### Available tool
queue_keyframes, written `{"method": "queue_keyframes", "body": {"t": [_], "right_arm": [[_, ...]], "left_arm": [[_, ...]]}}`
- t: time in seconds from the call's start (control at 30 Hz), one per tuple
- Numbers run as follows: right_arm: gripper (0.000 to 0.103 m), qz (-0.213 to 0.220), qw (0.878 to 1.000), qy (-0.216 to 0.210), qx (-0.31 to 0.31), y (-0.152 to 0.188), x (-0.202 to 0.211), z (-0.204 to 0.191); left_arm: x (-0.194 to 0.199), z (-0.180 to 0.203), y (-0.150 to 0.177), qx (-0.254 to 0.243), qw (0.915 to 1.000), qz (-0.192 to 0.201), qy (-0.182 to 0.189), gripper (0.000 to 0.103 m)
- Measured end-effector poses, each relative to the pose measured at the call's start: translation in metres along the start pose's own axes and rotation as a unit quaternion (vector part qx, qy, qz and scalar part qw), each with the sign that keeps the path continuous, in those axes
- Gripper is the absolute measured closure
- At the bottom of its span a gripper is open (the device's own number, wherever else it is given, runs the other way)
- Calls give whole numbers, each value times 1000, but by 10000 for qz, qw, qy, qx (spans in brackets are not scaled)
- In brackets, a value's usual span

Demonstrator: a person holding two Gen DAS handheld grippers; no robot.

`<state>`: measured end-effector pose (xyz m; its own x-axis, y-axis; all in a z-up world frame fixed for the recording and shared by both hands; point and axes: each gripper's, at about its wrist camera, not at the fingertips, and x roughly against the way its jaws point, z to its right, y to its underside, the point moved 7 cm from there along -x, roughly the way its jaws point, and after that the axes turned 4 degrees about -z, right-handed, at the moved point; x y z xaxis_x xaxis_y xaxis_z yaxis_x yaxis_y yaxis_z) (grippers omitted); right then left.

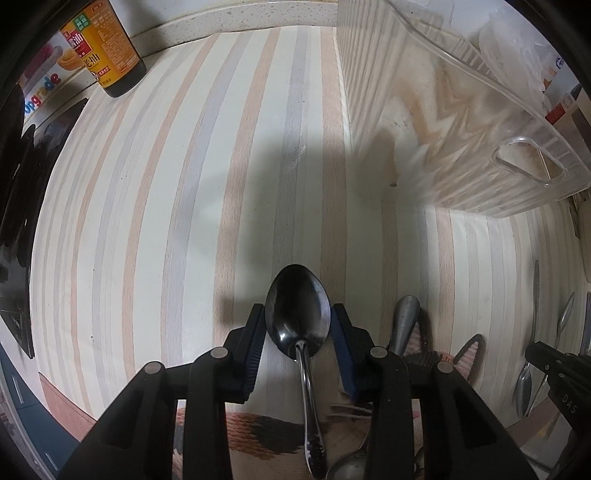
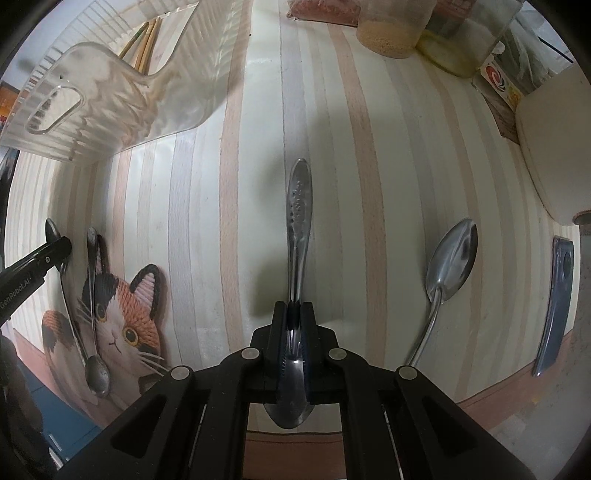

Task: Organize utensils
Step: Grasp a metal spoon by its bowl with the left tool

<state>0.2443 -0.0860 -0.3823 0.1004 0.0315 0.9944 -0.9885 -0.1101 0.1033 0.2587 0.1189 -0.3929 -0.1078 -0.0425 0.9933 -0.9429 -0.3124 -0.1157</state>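
In the left wrist view my left gripper [image 1: 298,325] has its jaws around the bowl of a steel spoon [image 1: 297,314], its handle running back under the gripper; the bowl fills the gap between the pads. In the right wrist view my right gripper [image 2: 294,314] is shut on a second spoon [image 2: 300,206], gripped at the neck, handle pointing forward, bowl beneath the gripper. A clear plastic bin [image 1: 461,122] stands on the striped tabletop; it also shows in the right wrist view [image 2: 110,96], holding chopsticks [image 2: 142,40].
A loose spoon [image 2: 448,258] lies right of my right gripper. Two small spoons [image 2: 94,306] lie across a cat-shaped mat [image 2: 125,317]. A sauce bottle [image 1: 107,44] stands far left. Jars [image 2: 391,33], a white appliance [image 2: 554,147] and a blue handle [image 2: 554,302] stand at the right.
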Motion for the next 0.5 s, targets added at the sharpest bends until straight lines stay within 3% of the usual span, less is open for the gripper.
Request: {"method": "queue_keyframes", "body": {"t": [0.3, 0.5], "right_arm": [[97, 142, 9983, -486, -289, 5, 11, 25], [97, 331, 9965, -662, -384, 3, 31, 36]], "left_arm": [[11, 3, 16, -95, 9999, -42, -51, 71], [33, -2, 22, -93, 9998, 154, -40, 71]]}}
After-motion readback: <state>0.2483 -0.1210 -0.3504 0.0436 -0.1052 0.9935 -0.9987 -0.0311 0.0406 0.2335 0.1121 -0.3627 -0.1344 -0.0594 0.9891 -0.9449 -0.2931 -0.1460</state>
